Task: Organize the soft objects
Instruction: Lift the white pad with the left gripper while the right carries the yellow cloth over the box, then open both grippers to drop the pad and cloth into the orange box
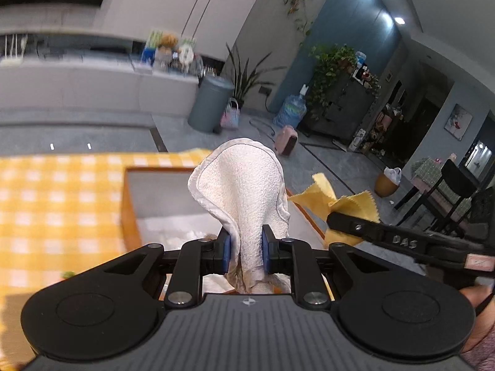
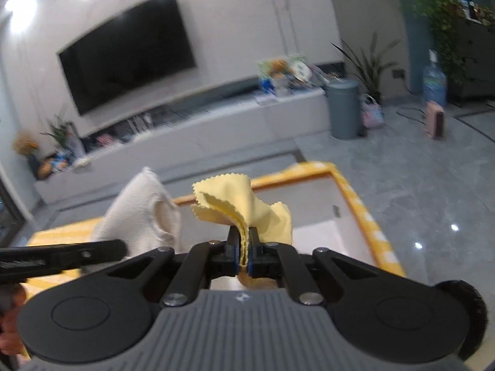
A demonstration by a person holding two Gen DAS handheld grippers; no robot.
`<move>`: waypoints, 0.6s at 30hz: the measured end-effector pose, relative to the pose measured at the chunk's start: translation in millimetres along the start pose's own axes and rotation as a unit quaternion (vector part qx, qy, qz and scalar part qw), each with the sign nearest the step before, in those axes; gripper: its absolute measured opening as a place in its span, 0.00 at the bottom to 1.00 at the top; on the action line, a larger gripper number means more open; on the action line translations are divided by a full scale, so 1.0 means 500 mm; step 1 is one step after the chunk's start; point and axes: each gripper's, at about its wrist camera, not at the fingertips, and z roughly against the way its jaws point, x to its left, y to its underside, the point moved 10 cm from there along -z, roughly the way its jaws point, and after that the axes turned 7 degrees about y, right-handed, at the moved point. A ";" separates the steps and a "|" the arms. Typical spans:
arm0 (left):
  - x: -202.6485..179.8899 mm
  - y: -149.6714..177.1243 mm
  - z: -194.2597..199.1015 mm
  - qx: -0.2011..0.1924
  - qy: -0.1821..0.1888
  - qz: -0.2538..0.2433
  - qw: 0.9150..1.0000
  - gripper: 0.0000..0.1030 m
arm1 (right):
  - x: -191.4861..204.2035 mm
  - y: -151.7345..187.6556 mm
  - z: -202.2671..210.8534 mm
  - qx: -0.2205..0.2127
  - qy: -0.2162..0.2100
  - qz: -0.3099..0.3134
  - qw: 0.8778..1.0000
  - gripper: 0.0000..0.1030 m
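My left gripper (image 1: pixel 246 252) is shut on a white textured cloth (image 1: pixel 244 185) that stands up from the jaws, above an orange-rimmed box (image 1: pixel 128 213). My right gripper (image 2: pixel 243 252) is shut on a thin yellow cloth (image 2: pixel 244 207) with zigzag edges, held above the same box (image 2: pixel 355 198). The yellow cloth (image 1: pixel 337 201) and the right gripper's finger show at the right of the left wrist view. The white cloth (image 2: pixel 136 216) shows at the left of the right wrist view. White soft material (image 1: pixel 173 232) lies inside the box.
The box sits on a table with a yellow checked cloth (image 1: pixel 55 204). Beyond lie grey floor tiles, a grey bin (image 1: pixel 210 103), a pink heater (image 1: pixel 286 145), a water jug (image 1: pixel 290 111), a TV (image 2: pixel 126 49) and dark chairs (image 1: pixel 448 191).
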 end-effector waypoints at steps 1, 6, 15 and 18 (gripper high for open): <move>0.010 0.003 -0.022 0.006 -0.003 0.004 1.000 0.21 | -0.018 0.003 -0.024 0.011 0.007 -0.003 1.000 0.03; 0.049 0.014 -0.100 0.029 -0.020 0.015 0.999 0.21 | -0.072 0.026 -0.130 0.056 0.037 -0.005 0.998 0.03; 0.083 0.053 -0.170 0.077 -0.062 0.009 0.995 0.22 | -0.106 0.069 -0.241 0.114 0.082 0.043 0.989 0.04; 0.087 0.068 -0.174 0.091 -0.079 -0.002 0.993 0.24 | -0.123 0.082 -0.254 0.122 0.103 0.057 0.986 0.09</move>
